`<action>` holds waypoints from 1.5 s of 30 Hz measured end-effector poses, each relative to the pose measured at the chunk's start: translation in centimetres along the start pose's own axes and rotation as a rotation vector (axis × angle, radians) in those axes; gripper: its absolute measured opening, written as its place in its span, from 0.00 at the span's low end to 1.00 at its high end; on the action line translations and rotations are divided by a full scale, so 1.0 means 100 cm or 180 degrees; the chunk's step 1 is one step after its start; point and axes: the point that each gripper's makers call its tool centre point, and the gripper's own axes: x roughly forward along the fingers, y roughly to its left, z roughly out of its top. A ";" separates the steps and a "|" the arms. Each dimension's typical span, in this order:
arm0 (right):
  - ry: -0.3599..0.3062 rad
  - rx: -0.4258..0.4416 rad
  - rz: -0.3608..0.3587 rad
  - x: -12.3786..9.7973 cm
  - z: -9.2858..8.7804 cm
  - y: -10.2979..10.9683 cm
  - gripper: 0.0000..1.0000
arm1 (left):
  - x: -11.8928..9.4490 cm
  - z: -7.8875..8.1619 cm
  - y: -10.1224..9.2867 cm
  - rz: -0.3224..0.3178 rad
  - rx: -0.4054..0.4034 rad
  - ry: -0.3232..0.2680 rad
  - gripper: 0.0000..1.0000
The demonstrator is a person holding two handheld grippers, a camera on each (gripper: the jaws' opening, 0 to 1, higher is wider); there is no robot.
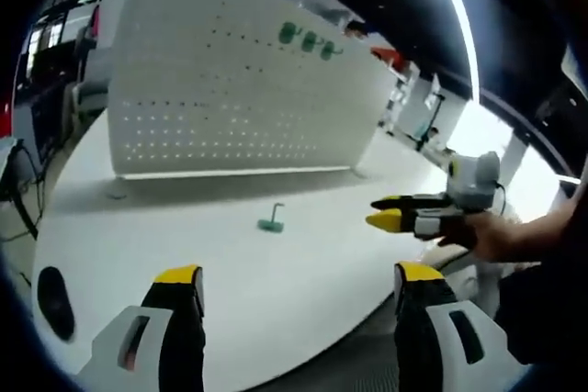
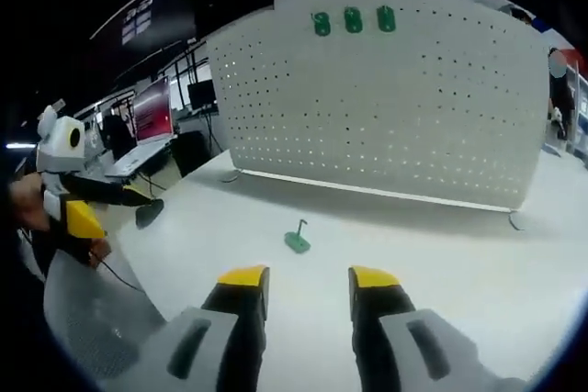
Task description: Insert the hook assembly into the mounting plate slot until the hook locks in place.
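On a white table (image 1: pixel 303 263), a small green hook assembly (image 1: pixel 272 220) is lying alone, its flat green base resting on the surface and a thin metal hook rising from it. Behind it a white pegboard mounting plate (image 1: pixel 239 89) is standing upright across the table, dotted with rows of small holes, and three green hooks (image 1: pixel 308 40) are already sitting side by side near its top edge.

From the left gripper view, the left gripper (image 1: pixel 299 282) is hovering above the near edge of the table with its yellow-tipped black jaws spread wide apart and holding nothing; the hook assembly is lying well ahead of it, between the jaws and the plate. The right gripper (image 1: pixel 390 211) is coming into this view from the right, held in a person's hand (image 1: pixel 491 236).

From the right gripper view, the right gripper (image 2: pixel 308 280) is pointing toward the hook assembly (image 2: pixel 297 240), which is lying a short way ahead of its tips. Its jaws are standing apart with a clear gap and nothing between them. Three green hooks (image 2: pixel 353 20) are showing high on the mounting plate (image 2: pixel 386 107). At the far left the left gripper (image 2: pixel 83 218) is showing
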 end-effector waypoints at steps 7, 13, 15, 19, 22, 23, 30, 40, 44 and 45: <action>0.0096 0.0060 0.0262 0.041 0.001 0.024 0.31 | -0.001 0.003 0.015 0.0075 -0.0008 0.0050 0.86; 0.0170 0.0003 0.0385 0.076 0.003 0.035 0.28 | -0.001 0.001 0.024 0.0127 -0.0042 0.0083 0.87; 0.0225 0.0017 0.0416 0.088 0.005 0.037 0.28 | -0.002 -0.001 0.029 0.0145 -0.0052 0.0110 0.86; 0.0286 -0.0060 0.0402 0.104 0.005 0.034 0.27 | -0.003 -0.005 0.039 0.0221 -0.0122 0.0130 0.86; 0.0348 -0.0008 0.0383 0.115 0.003 0.029 0.27 | -0.003 -0.005 0.041 0.0237 -0.0152 0.0125 0.85; 0.0372 0.0009 0.0377 0.117 0.002 0.028 0.27 | -0.003 -0.005 0.042 0.0239 -0.0159 0.0129 0.85; 0.0494 0.0048 0.0323 0.134 -0.007 0.022 0.26 | 0.003 -0.008 0.043 0.0222 -0.0191 0.0175 0.84; 0.0471 0.0058 0.0214 0.154 -0.003 0.011 0.22 | -0.003 -0.006 0.058 0.0298 -0.0207 0.0189 0.84; 0.0461 0.0047 0.0204 0.164 0.002 0.011 0.20 | -0.007 -0.008 0.061 0.0340 -0.0235 0.0177 0.83; 0.0460 -0.0002 0.0133 0.168 0.002 0.007 0.18 | -0.007 -0.008 0.061 0.0345 -0.0244 0.0178 0.83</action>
